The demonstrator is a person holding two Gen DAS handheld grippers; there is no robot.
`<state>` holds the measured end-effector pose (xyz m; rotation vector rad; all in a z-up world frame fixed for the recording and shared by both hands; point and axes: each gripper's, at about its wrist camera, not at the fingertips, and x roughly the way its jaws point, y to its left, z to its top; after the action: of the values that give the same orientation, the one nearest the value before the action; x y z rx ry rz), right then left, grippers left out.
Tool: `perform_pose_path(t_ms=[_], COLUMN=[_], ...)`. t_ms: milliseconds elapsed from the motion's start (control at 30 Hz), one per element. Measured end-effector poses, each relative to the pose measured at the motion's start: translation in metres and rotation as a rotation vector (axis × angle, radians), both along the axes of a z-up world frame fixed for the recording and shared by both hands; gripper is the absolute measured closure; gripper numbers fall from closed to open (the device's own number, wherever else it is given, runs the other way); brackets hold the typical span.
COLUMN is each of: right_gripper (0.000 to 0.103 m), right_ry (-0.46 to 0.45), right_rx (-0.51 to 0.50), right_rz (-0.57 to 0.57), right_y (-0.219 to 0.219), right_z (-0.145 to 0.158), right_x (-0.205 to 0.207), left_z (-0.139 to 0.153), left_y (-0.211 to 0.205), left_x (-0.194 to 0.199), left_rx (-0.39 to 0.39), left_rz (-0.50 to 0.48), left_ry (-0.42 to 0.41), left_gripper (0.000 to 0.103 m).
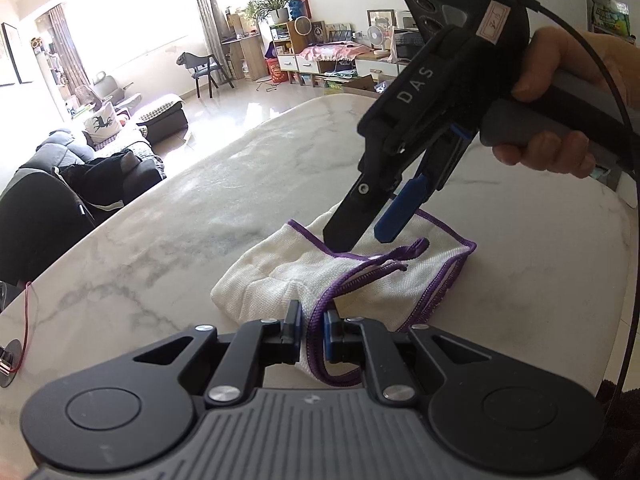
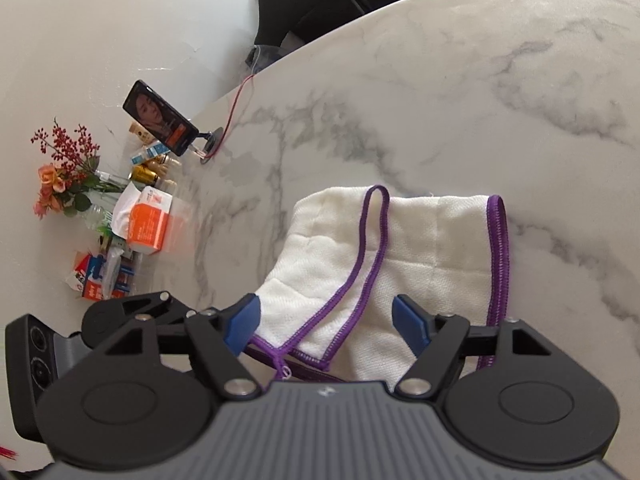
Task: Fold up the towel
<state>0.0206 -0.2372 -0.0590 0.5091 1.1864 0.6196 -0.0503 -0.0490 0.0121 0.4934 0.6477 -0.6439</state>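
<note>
Left tool (image 1: 311,330) pinches the towel (image 1: 320,268) corner; right tool (image 2: 326,326) gapes wide, empty.

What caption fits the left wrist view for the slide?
Left claw pinches the purple-edged white towel on a marble table while the open right claw hovers above.

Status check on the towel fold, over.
Left gripper shut on the white purple-edged towel. Right gripper open, poised over the towel. Towel partly folded, rumpled, on the white marble table. Nothing in the way.
</note>
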Motion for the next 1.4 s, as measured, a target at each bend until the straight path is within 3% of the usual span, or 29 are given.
perform_pose_path(t_ms=[200, 600, 667, 767, 867, 933, 1100, 1167, 1233, 1300, 1400], right_gripper=[0.027, 0.031, 0.035, 0.05, 0.072, 0.093, 0.096, 0.097, 0.099, 0.099, 0.099], right_ry=[0.041, 0.101, 0.095, 0.078, 0.042, 0.022, -0.015, -0.027, -0.045, -0.056, -0.069], right_rx=[0.0, 0.102, 0.099, 0.087, 0.071, 0.062, 0.036, 0.03, 0.023, 0.022, 0.023], right_rz=[0.003, -0.036, -0.032, -0.02, 0.0, 0.007, 0.018, 0.018, 0.016, 0.009, -0.004], right_y=[0.006, 0.004, 0.005, 0.009, 0.011, 0.012, 0.011, 0.009, 0.007, 0.003, -0.003], right_z=[-0.008, -0.017, -0.016, -0.013, -0.009, -0.007, -0.005, -0.003, 0.0, 0.004, 0.008], right_x=[0.005, 0.008, 0.008, 0.009, 0.008, 0.008, 0.007, 0.006, 0.005, 0.004, 0.003], left_z=[0.004, 0.011, 0.01, 0.008, 0.005, 0.001, -0.004, -0.005, -0.004, -0.002, 0.001], left_y=[0.0, 0.007, 0.005, 0.004, 0.001, 0.0, -0.001, 0.0, 0.002, 0.005, 0.009], left_x=[-0.003, -0.001, -0.003, -0.001, -0.001, 0.0, -0.001, -0.002, -0.004, -0.005, -0.006], left_rx=[-0.01, -0.056, -0.05, -0.048, -0.038, -0.031, -0.012, -0.006, -0.007, -0.019, -0.05], left_rz=[0.005, 0.016, 0.01, 0.002, -0.009, -0.018, -0.036, -0.038, -0.037, -0.04, -0.044], left_ry=[-0.002, 0.015, 0.016, 0.023, 0.031, 0.033, 0.058, 0.061, 0.055, 0.049, 0.051], left_gripper=[0.093, 0.093, 0.093, 0.092, 0.091, 0.089, 0.086, 0.078, 0.06, 0.058, 0.045])
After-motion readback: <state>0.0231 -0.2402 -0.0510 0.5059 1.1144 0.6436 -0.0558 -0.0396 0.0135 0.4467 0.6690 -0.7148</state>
